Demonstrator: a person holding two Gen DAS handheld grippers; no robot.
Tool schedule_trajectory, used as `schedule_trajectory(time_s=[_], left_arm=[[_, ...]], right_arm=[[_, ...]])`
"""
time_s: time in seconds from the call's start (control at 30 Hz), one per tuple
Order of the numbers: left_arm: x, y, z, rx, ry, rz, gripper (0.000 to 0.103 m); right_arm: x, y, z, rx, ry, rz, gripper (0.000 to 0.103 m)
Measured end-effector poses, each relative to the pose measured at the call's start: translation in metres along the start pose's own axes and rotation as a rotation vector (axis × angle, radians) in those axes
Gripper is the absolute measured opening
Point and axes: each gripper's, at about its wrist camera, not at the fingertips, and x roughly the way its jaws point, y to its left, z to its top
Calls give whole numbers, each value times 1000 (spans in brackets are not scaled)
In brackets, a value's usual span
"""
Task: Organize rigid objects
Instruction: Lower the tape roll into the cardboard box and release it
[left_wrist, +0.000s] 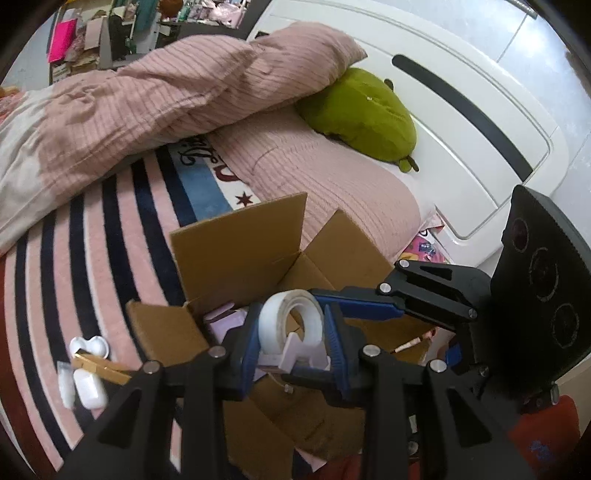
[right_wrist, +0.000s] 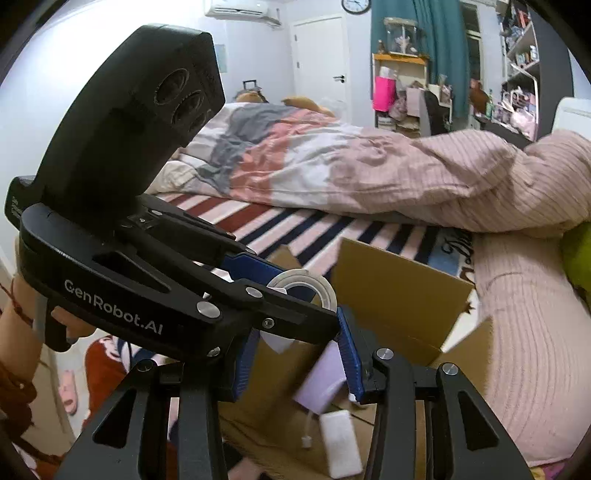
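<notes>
Item: roll of white tape (left_wrist: 284, 314), clamped edgewise between the blue pads of the left gripper (left_wrist: 293, 319), jaws closed tight on it. The roll hangs over the open cardboard box (left_wrist: 236, 251); in the right wrist view it sits at the picture's centre, at 10 o'clock from the right gripper (right_wrist: 295, 354). Right gripper: jaws parted partway; a blurred lavender object (right_wrist: 321, 380) shows in the gap, and I cannot tell whether the pads press on it or it lies in the box behind them. Box: four flaps up, standing on the bed's striped blanket (left_wrist: 110, 229) of pink, white and navy. Contents visible: lavender pieces (left_wrist: 225, 321) at 9 o'clock from the roll, and a white rectangular block (right_wrist: 340, 443) with a short cable at 6 o'clock from the right jaws. Loose on the blanket, at 8 o'clock from the box: a white heart-shaped dish (left_wrist: 88, 345), a gold clip (left_wrist: 101, 365) touching it, and a white case (left_wrist: 88, 387) just beside the clip. Bedding: pink ribbed duvet (left_wrist: 166, 92) at 11 o'clock, pink pillow (left_wrist: 325, 177) at 1 o'clock from the box, green plush toy (left_wrist: 358, 118) beyond it against the white headboard (left_wrist: 461, 122).
</notes>
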Motion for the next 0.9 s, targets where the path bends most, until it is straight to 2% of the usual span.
schedule_trajectory(time_s=[0.17,0.27,0.4,0.53,0.67,0.73,0.83,0.9], left_arm=[[19,2,6,-9,37,-14,30],[21,3,4,-3,42,9,30],[12,8,1,-5,24,52,45],[-20,16,-9,-20,-47,74,55],[-61,32,-27,-49,-120,125,59],[-82,44,-39,-71,-155,175,66],[-115,63,-64,-101,-210,299,69],[-135,79,-81,-139,-237,339,71]], right_arm=[[9,-16,-3,16,62,-16,36],[15,-20,-4,18,106,-50,36],[21,-25,-7,41,159,-93,39],[21,-23,-7,43,170,-101,50],[20,-11,-2,6,156,-123,50],[21,1,4,-6,148,-101,51],[24,24,14,-33,120,-48,51],[29,43,21,-58,104,-14,51]])
